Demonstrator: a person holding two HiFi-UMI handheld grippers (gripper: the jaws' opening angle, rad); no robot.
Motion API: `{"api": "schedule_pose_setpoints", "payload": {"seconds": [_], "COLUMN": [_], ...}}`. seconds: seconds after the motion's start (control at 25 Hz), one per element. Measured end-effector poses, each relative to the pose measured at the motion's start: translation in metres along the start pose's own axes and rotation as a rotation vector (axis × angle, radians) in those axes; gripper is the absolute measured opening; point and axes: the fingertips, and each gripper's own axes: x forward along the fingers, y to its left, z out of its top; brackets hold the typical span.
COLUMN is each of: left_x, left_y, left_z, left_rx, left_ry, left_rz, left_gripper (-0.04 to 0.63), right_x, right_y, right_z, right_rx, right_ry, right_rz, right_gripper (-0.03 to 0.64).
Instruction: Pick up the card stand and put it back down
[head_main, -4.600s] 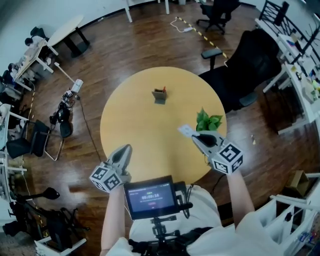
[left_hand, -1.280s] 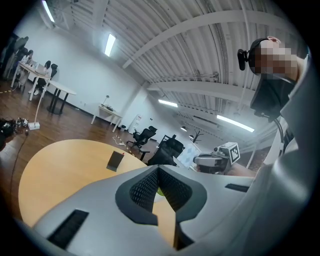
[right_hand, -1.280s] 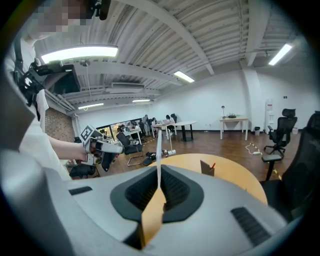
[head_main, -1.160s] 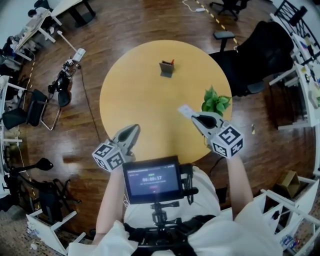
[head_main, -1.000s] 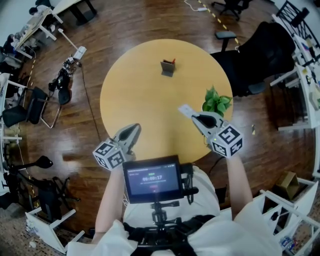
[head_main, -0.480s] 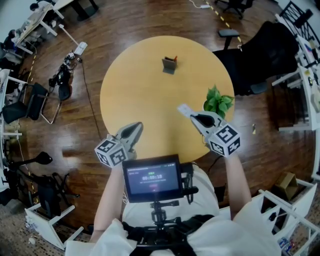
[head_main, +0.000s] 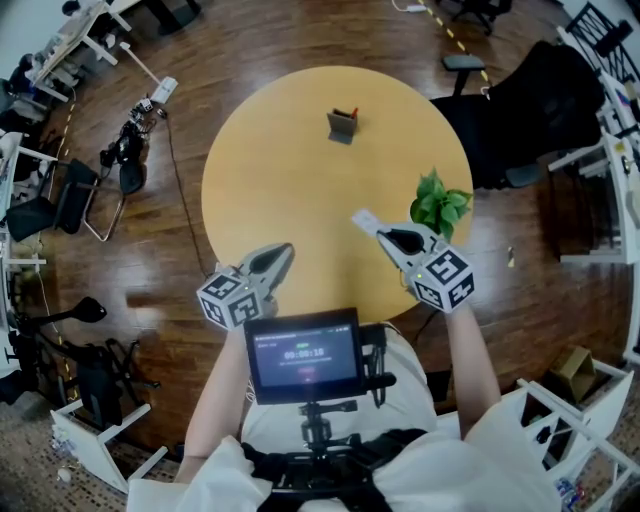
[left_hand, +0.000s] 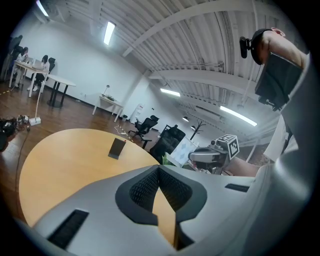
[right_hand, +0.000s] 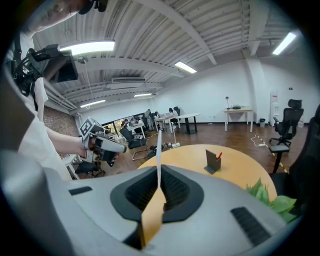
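1. The card stand (head_main: 342, 126) sits upright on the far part of the round yellow bench (head_main: 270, 170), a bit right of centre, with a small red thing poking up at its right side. Neither gripper is anywhere near it, and it shows from both gripper views too (left_hand: 117, 148) (right_hand: 213, 161).
2. The right hand-held gripper (head_main: 382, 233) is over the near right part of the bench. It's clenched on a white card (head_main: 362, 218), and its own view shows the card standing edge-on between the pads (right_hand: 159, 150).
3. The left hand-held gripper (head_main: 282, 254) is at the near left edge of the bench, well apart from the right one. Its jaws are clenched tip to tip with nothing in them (left_hand: 159, 170).
4. A small green potted plant (head_main: 440, 203) is at the right edge of the bench, just beyond the right gripper.
5. A little screen (head_main: 305, 355) is mounted at the person's chest, near side, between the two arms.
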Motion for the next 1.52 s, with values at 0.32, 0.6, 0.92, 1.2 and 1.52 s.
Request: {"api": "schedule_pose_setpoints", "payload": {"seconds": [0.32, 0.6, 0.92, 1.2, 1.52], "left_x": [0.008, 0.014, 0.020, 0.016, 0.016], "left_y": [0.004, 0.004, 0.015, 0.022, 0.027], "left_z": [-0.009, -0.017, -0.030, -0.044, -0.052], "left_rx": [0.003, 0.012, 0.029, 0.015, 0.002], "left_ry": [0.040, 0.073, 0.106, 0.120, 0.136], "left_rz": [0.016, 0.018, 0.048, 0.059, 0.067], "left_gripper": [0.000, 0.000, 0.000, 0.000, 0.000], "right_x": [0.008, 0.013, 0.014, 0.017, 0.020], "right_y": [-0.002, 0.000, -0.002, -0.007, -0.017], "right_z": [-0.008, -0.017, -0.030, -0.050, -0.068], "right_rx": [0.028, 0.047, 0.052, 0.088, 0.139], "right_ry": [0.004, 0.011, 0.026, 0.043, 0.052], "right_rz": [0.016, 0.024, 0.015, 0.000, -0.018], "right_gripper": [0.034, 0.034, 0.034, 0.034, 0.034]}}
